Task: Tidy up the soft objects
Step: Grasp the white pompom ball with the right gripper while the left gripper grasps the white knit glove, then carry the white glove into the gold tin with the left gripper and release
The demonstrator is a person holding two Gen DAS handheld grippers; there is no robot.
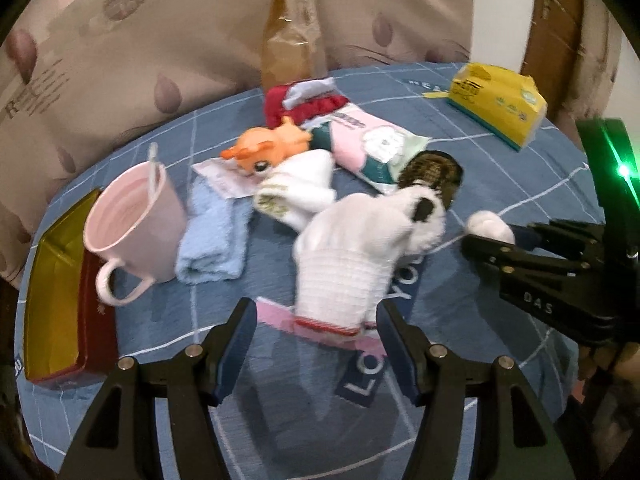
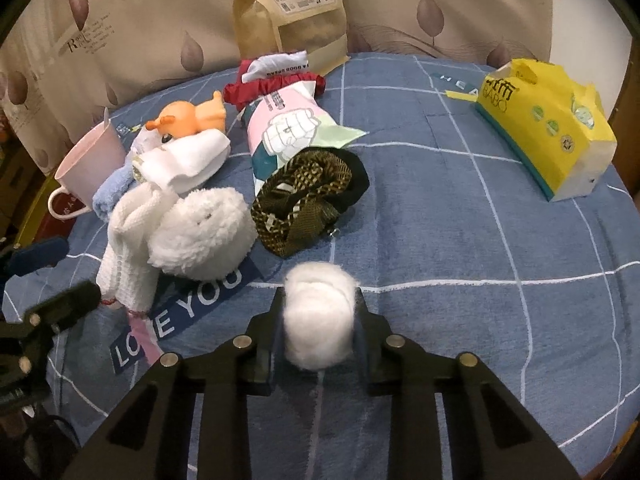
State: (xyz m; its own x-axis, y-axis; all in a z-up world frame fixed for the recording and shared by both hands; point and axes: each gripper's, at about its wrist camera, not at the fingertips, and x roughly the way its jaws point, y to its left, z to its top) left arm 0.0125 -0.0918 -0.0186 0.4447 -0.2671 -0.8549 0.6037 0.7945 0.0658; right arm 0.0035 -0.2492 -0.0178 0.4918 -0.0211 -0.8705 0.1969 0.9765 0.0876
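My right gripper (image 2: pixel 320 320) is shut on a white cotton ball (image 2: pixel 318 316) just above the blue cloth; it also shows in the left wrist view (image 1: pixel 491 227). My left gripper (image 1: pixel 318 320) is open, its fingers on either side of the cuff of a white knit glove (image 1: pixel 344 264). The glove (image 2: pixel 128 248) lies against a white fluffy plush (image 2: pixel 202 236). Behind are a folded white sock (image 1: pixel 298 190), a light blue towel (image 1: pixel 212 240), an orange rubber toy (image 1: pixel 268 148), a red cloth (image 1: pixel 308 102) and a dark patterned strap (image 2: pixel 308 196).
A pink mug (image 1: pixel 132 224) stands left, beside a red and gold box (image 1: pixel 60 300). A pink wipes pack (image 2: pixel 288 128), a yellow tissue pack (image 2: pixel 548 124) and a brown paper bag (image 2: pixel 292 4) are further back. A beige curtain hangs behind the table.
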